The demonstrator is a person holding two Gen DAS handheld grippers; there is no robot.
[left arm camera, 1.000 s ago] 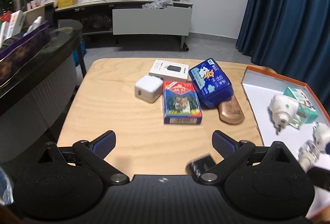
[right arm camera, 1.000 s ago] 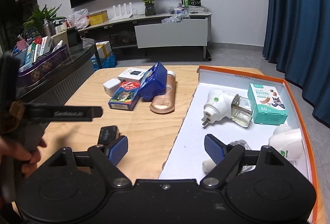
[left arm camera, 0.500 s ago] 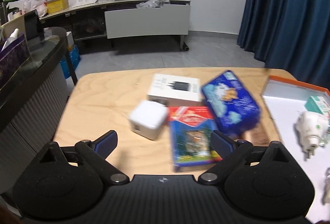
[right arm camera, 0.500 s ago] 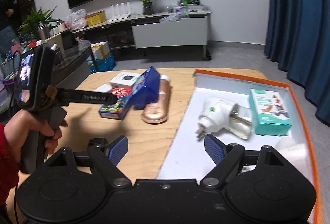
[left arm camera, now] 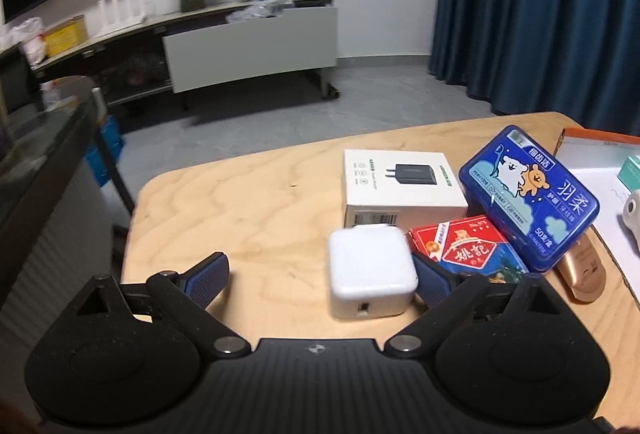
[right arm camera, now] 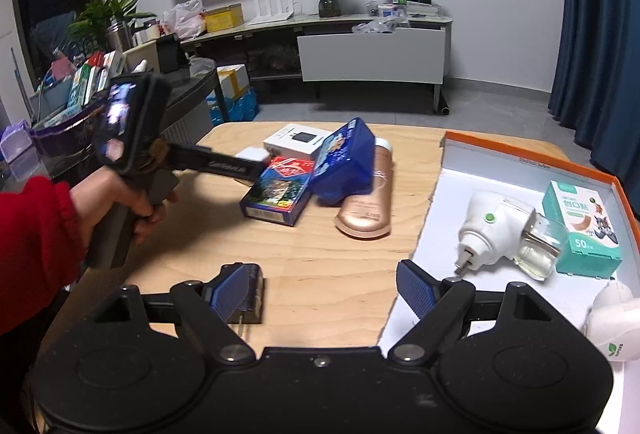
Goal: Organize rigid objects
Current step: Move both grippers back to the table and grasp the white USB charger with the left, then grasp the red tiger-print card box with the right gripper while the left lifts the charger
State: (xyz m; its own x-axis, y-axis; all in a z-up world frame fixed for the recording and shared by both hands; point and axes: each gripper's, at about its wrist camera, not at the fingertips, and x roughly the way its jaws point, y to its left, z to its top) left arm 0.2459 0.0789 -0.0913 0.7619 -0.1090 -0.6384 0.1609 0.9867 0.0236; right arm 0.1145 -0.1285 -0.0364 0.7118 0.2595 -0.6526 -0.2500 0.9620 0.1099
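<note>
Left gripper (left arm camera: 320,272) fingers spread around white charger cube (left arm camera: 370,270); right gripper (right arm camera: 326,288) fingers spread, empty.

Cube on tabletop (left arm camera: 240,202), touching red card box (left arm camera: 472,252). Black adapter (right arm camera: 250,292) beside right gripper's left finger. Orange-rimmed tray (right arm camera: 532,164) holds plug-in vaporizer (right arm camera: 496,224), teal box (right arm camera: 582,228). Bare wood left of cube.

The left hand-held gripper (left arm camera: 320,274) has advanced to the white charger (left arm camera: 370,270).

Pale wood-grain table (left arm camera: 248,210), matt. White charger cube (left arm camera: 370,268), smooth plastic. White carton (left arm camera: 400,182), matt card. Blue tin-like box (left arm camera: 528,202), glossy printed. Bronze tube (right arm camera: 366,206), shiny. Tray (right arm camera: 532,162), white matt floor, orange rim.
</note>
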